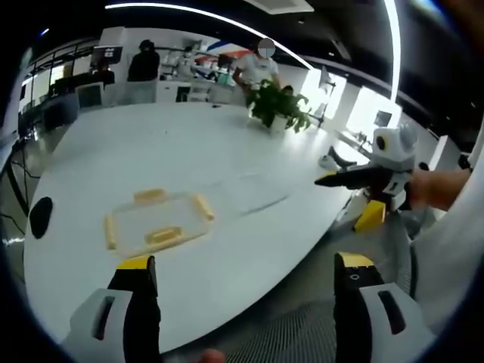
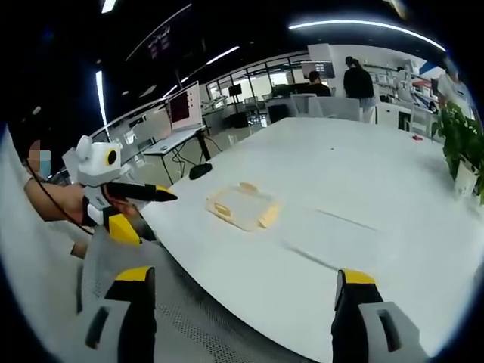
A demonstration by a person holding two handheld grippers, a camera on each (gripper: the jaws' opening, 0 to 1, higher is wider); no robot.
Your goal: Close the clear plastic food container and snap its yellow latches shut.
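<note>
A large white oval bench (image 1: 189, 151) carries a clear food container (image 1: 157, 221) with yellow latches near its front edge. A potted plant (image 1: 278, 106) stands at the far side, and a dark round object (image 1: 40, 215) lies at the left edge.

light source: ceiling light strips (image 1: 227, 19) arc from 10 to 2 o'clock in the left gripper view, windows (image 1: 363, 106) glare white at 2 o'clock
table: white tabletop (image 2: 363, 189) bright and evenly lit, faint shadows
ceiling: dark in both views
distortion: strong fisheye bending, straight edges curve toward the rim
focus: soft overall; clear container (image 1: 156, 219) low in contrast, distant people blurred
</note>
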